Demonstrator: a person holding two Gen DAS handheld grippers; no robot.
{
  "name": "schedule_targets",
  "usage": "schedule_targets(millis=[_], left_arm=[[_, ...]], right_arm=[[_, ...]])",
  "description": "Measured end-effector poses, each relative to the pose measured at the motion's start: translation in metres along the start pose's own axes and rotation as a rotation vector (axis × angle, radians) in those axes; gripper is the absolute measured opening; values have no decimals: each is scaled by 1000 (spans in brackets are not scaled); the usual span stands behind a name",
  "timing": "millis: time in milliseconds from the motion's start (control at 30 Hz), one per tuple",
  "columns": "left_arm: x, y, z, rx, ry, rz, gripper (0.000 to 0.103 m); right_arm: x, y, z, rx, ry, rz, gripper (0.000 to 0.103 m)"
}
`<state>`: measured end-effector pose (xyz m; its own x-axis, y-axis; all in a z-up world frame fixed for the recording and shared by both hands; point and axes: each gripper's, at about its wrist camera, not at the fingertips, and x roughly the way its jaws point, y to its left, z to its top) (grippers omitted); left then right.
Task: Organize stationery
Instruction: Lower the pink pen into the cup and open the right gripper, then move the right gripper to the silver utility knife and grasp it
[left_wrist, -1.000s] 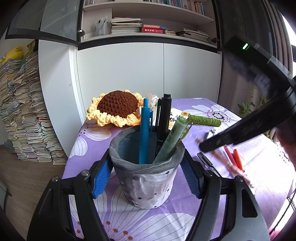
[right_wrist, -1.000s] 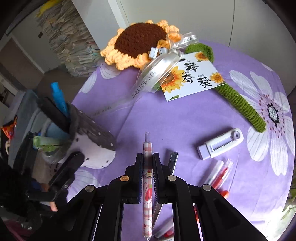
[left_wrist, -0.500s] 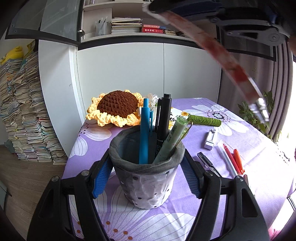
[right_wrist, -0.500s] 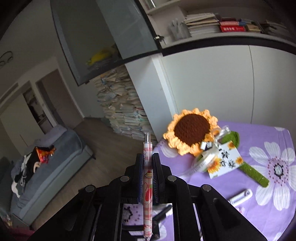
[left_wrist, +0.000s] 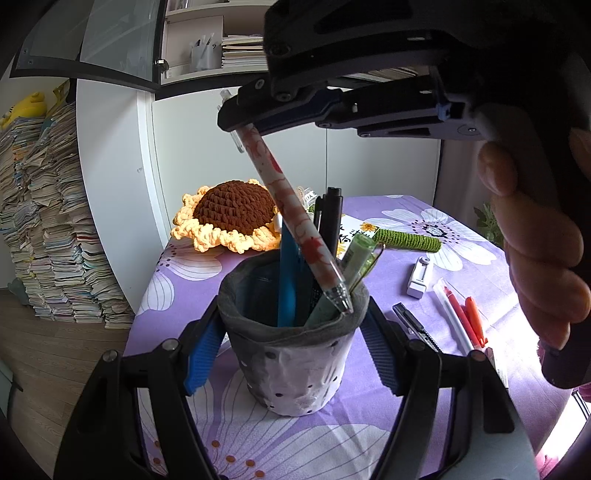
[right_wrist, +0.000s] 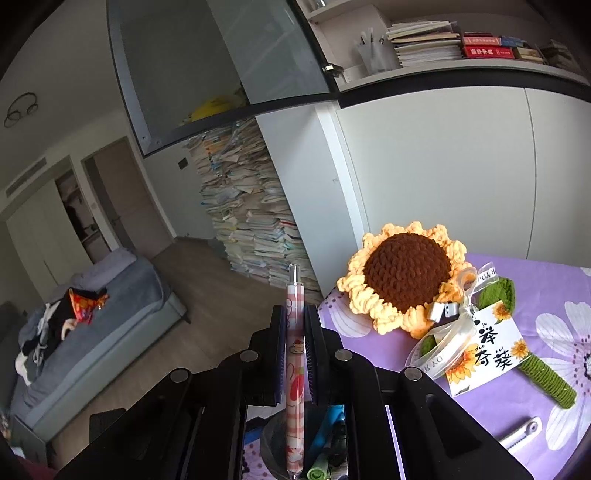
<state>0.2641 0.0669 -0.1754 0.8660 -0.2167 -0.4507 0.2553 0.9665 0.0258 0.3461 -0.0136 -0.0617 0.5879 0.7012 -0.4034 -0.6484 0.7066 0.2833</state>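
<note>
Patterned pen (left_wrist: 291, 218), clamped in the right gripper (right_wrist: 295, 343), slants tip-down over the grey pen cup (left_wrist: 291, 354), which the left gripper (left_wrist: 291, 347) squeezes at both sides. Three pens stand inside. Beyond lie one white cutter (left_wrist: 419, 277) and two red pens (left_wrist: 465, 314), short of the table edge (left_wrist: 147, 291).

A home study (sofa (right_wrist: 92, 325) nearby): bookshelves (right_wrist: 443, 48), stacked books (right_wrist: 251, 221)

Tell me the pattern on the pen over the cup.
White pen with pink-red cartoon prints; left wrist view shows it best.
</note>
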Motion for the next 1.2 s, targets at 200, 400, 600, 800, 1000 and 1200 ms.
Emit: schedule_targets(millis=[200,400,600,800,1000,1200], left_arm=[[1,-1,0,1,0,0,71],[2,-2,1,1,3,3,71],[2,-1,2,-6,11,-4,71],[2,-3,1,-1,9,-6,71],[1,-3,1,-1,7,-6,71],[1,-3,1,0,7,-7,71]], right_arm=[[-18,4,-16,-58,-41,-51,11],[-29,9,-5,-51,-102,-51,11],[-14,8,-9,-58,-104,-50,11],[-22,2,-24,-57,-41,-51,11],[-15,-4,-34,-38,87,-57,11],[-37,-8,-33,-5,141,-58,26]])
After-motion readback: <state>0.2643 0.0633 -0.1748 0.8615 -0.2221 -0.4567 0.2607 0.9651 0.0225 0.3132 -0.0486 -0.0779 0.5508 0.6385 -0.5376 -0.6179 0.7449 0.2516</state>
